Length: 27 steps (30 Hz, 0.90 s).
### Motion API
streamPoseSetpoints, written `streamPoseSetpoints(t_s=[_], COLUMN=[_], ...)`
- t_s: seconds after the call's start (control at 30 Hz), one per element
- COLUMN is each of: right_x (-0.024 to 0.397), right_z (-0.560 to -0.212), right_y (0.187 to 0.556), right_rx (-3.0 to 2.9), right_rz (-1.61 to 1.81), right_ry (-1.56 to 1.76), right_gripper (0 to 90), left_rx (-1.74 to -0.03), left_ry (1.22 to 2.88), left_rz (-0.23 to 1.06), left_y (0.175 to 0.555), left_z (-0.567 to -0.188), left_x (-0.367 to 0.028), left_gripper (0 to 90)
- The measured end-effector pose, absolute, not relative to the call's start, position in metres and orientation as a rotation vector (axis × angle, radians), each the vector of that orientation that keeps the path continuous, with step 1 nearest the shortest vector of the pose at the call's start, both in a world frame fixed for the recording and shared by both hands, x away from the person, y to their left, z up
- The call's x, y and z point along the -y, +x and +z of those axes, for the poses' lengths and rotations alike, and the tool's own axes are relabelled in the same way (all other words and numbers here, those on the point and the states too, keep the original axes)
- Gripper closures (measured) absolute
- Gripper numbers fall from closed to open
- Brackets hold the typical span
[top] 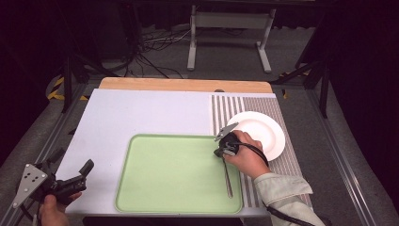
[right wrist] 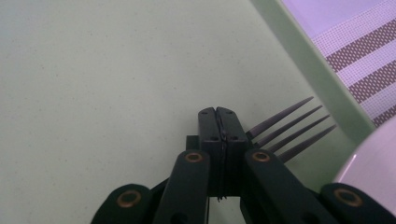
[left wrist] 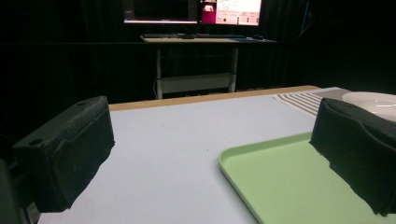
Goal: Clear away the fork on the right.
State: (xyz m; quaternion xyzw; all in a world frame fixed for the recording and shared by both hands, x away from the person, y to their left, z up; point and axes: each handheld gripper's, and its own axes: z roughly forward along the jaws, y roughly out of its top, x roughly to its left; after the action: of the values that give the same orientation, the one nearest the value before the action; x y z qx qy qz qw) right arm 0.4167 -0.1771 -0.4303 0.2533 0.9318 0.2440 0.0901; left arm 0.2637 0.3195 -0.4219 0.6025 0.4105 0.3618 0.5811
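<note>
A metal fork (top: 227,181) lies on the right part of the pale green tray (top: 141,141), handle toward me. My right gripper (top: 223,153) points down over the fork's head end, held by a hand in a pale sleeve. In the right gripper view its jaws (right wrist: 218,114) are pressed together with nothing visible between them. The fork's tines (right wrist: 285,126) stick out just past the right jaw, low over the tray (right wrist: 93,70). I cannot tell whether the jaws touch the fork. My left gripper (top: 70,161) rests at the table's near left corner, wide open (left wrist: 210,126) and empty.
A white plate (top: 263,132) sits on a striped placemat (top: 282,165) right of the tray, close to the right hand. The tray's rim (right wrist: 299,56) and the placemat (right wrist: 364,56) lie just beyond the tines. A white mat (top: 141,108) covers the table.
</note>
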Motion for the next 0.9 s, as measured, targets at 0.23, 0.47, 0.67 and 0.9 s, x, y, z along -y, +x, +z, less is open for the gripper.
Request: streamPoseSetpoints(t_s=[0.23, 0.47, 0.67, 0.9], right_x=[0.181, 0.187, 0.188, 0.186], right_z=[-0.43, -0.429, -0.428, -0.411], right_y=[0.417, 0.418, 0.415, 0.409], right_rx=[-2.762, -2.75, -2.734, -2.696], right_rz=[0.716, 0.694, 0.723, 0.809], right_ry=[0.77, 0.805, 0.808, 0.766], right_gripper=[90.0, 90.0, 90.0, 81.8], left_rx=[-0.96, -0.96, -0.959, -0.961], left_ry=[1.407, 1.407, 1.408, 1.407], left_rz=[0.846, 0.847, 0.846, 0.843], left_y=[0.264, 0.264, 0.264, 0.264], left_z=[-0.422, -0.422, -0.422, -0.422], left_x=[-0.319, -0.32, -0.319, -0.32], left_gripper=[0.3, 0.3, 0.3, 0.3])
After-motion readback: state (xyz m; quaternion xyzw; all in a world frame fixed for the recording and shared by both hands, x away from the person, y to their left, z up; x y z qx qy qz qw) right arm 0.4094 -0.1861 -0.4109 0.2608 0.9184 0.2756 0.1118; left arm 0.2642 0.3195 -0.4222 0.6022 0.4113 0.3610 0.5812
